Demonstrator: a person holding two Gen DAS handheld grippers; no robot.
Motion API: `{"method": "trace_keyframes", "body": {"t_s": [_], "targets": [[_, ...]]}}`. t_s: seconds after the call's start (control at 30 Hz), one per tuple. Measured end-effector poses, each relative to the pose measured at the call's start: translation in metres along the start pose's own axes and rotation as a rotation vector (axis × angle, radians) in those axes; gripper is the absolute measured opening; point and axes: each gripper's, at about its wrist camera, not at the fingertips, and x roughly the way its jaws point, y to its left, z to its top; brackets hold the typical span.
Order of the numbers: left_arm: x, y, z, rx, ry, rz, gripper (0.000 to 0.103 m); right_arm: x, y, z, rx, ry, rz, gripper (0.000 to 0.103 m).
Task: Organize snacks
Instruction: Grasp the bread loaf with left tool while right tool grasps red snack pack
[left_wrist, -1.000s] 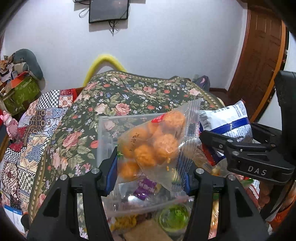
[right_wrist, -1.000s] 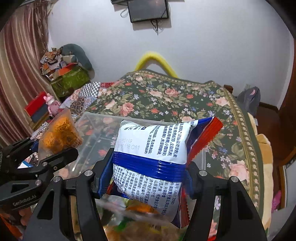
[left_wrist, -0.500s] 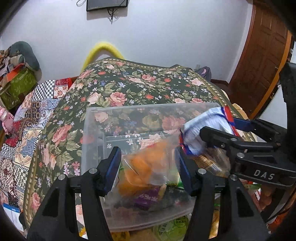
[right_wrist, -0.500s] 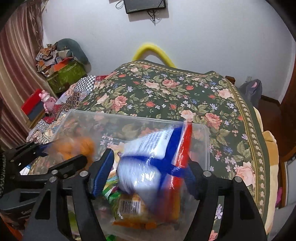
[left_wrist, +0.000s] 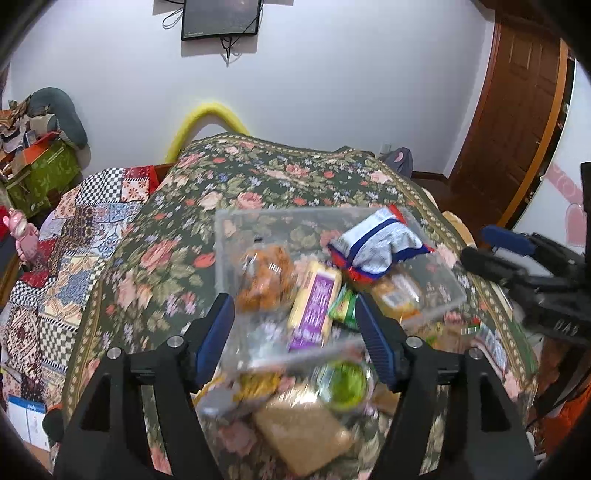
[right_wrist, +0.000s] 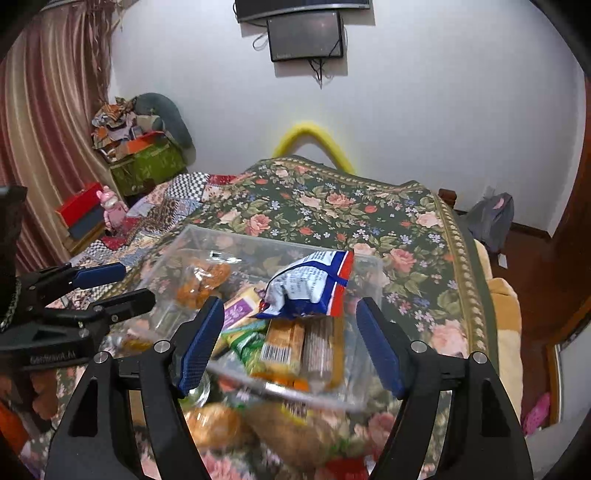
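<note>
Both grippers hang over the clear bin sitting on the floral table, and neither one is holding anything. Left gripper has its jaws spread wide with nothing between them, and it's the same for the right gripper, jaws wide apart above the near edge of the bin. Inside the bin, the clear bag of orange balls sits at the left side, a bit blurry, and the white-and-blue packet lies on top of the pile toward the right. Between them there's a yellow pack with a purple label, plus a green wrapper and an orange-brown one under the packet. Just in front of the bin, on the table, there's a green-lidded cup and a tan pack, both too smeared to read.
</note>
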Motion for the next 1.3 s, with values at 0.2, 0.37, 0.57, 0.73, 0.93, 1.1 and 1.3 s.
{"method": "trace_keyframes", "body": {"t_s": [0.2, 0.37, 0.57, 0.73, 0.93, 1.1, 1.3], "targets": [[-0.011, 0.017, -0.033, -0.037, 0.049, 0.007, 0.068, -0.022, -0.014, -0.026, 0.02, 0.001, -0.037, 0.073], [-0.009, 0.023, -0.062, -0.058, 0.104, 0.023, 0.068, -0.03, -0.032, -0.053, 0.051, 0.044, -0.085, 0.074], [-0.004, 0.013, -0.085, -0.059, 0.14, 0.01, 0.069, -0.033, -0.057, -0.093, 0.112, 0.132, -0.121, 0.074], [0.012, 0.0, -0.094, -0.054, 0.177, -0.006, 0.071, -0.022, -0.071, -0.123, 0.156, 0.211, -0.138, 0.078], [0.026, -0.001, -0.094, -0.085, 0.172, -0.001, 0.078, -0.006, -0.073, -0.143, 0.154, 0.272, -0.12, 0.086], [0.034, -0.004, -0.091, -0.084, 0.177, 0.002, 0.078, 0.003, -0.073, -0.148, 0.122, 0.269, -0.149, 0.088], [0.054, -0.01, -0.101, -0.06, 0.222, 0.022, 0.081, 0.013, -0.073, -0.152, 0.134, 0.276, -0.141, 0.088]]}}
